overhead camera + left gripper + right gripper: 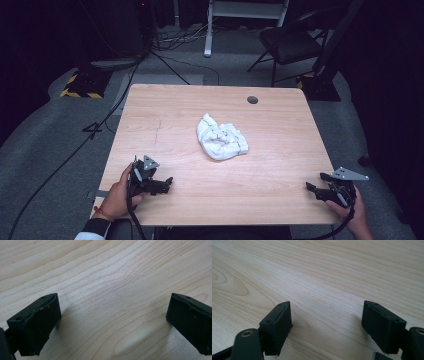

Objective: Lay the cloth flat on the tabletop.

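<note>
Both wide open and holding nothing, left gripper (162, 184) and right gripper (315, 191) down low at the near corners of the table (165, 110), well apart from the crumpled white cloth (221, 137) in the middle, likely ready to reach in.

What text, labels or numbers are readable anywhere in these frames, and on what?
None readable: no words, brands or numbers show.
The white cloth is plain.
The table shows only wood grain and a dark round hole.
The yellow-black hazard stripes on the floor base are a marking, not text.
</note>
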A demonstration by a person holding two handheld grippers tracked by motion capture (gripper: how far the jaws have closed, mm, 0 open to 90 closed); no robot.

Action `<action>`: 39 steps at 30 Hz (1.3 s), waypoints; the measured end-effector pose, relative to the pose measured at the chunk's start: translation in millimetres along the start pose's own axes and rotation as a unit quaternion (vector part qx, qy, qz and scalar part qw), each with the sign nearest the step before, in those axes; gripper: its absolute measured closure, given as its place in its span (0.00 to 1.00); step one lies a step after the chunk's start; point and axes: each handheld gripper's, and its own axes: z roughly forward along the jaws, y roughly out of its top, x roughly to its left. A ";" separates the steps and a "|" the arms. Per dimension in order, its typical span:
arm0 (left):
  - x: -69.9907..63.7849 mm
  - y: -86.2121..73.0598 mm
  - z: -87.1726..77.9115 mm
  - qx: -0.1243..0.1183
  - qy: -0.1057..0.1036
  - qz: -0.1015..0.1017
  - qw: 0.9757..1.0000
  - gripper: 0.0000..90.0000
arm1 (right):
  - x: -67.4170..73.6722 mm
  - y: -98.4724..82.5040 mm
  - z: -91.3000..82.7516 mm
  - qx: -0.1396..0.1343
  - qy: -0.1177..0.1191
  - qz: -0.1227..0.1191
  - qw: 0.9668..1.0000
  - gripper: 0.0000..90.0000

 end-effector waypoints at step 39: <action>-1.2 45.9 39.5 0.005 -0.102 0.122 0.987 0.00 | 92.7 156.7 87.4 -0.017 0.100 -0.139 0.985 0.47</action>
